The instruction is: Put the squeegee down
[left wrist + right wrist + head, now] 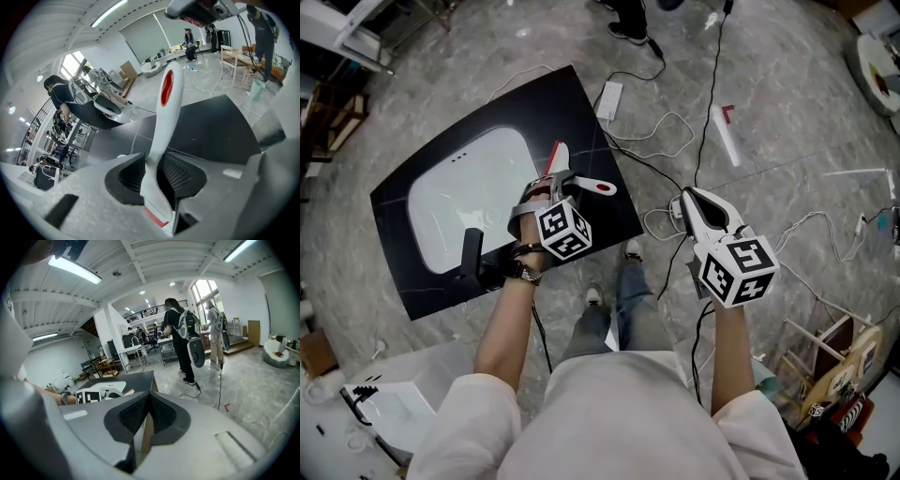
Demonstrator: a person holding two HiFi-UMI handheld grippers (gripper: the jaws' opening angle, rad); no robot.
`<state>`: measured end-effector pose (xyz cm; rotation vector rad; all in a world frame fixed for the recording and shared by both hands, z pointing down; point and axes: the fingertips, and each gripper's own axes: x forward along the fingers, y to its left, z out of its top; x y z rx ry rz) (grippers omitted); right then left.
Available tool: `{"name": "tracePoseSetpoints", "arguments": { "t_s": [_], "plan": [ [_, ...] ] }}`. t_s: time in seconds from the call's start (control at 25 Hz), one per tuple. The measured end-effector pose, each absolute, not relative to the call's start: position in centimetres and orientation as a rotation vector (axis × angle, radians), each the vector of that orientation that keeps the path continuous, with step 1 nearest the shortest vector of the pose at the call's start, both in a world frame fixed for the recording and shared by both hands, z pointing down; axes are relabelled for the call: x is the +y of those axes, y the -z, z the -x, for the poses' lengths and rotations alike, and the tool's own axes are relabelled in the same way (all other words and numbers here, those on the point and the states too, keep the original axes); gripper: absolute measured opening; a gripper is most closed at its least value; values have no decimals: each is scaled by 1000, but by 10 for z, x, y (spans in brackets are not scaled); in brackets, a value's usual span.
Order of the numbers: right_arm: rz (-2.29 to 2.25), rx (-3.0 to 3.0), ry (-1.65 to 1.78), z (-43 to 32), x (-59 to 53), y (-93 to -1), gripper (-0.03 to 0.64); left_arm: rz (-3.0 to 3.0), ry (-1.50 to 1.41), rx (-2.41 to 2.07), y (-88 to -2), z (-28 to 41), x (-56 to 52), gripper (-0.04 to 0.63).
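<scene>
Two grippers show in the head view, one in each of the person's hands. The left gripper (569, 186) sits at centre frame over the right part of a black table (412, 281) with a pale white panel (459, 202) set in its top. It has hold of the squeegee (592, 186), whose white handle with a red patch sticks out toward the right; whether the squeegee touches the table cannot be told from here. The right gripper (690, 199) is at right of centre, off the table and above a grey floor (787, 122) strewn with cables (661, 141).

In the left gripper view, the jaws of the left gripper (152, 174) are closed on the squeegee (165, 108) near its lower end. The white handle rises through mid-frame with a red oval inset near its top. The dark table (211, 136) lies behind it.

In the right gripper view, the right gripper (148, 408) has its jaws pressed together with nothing between them. The table (138, 379) lies at centre left, and two people (183, 333) with backpacks stand on the floor beyond it.
</scene>
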<state>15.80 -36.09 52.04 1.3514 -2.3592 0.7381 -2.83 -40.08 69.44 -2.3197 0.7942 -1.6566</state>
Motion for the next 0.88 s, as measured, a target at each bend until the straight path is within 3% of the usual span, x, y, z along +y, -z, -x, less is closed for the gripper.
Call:
{"name": "tracePoseSetpoints", "arguments": {
  "t_s": [0.88],
  "plan": [
    [-1375, -2350, -769, -160, -361, -516, 6, 2383, 1676, 655, -692, 24, -396, 141]
  ]
}}
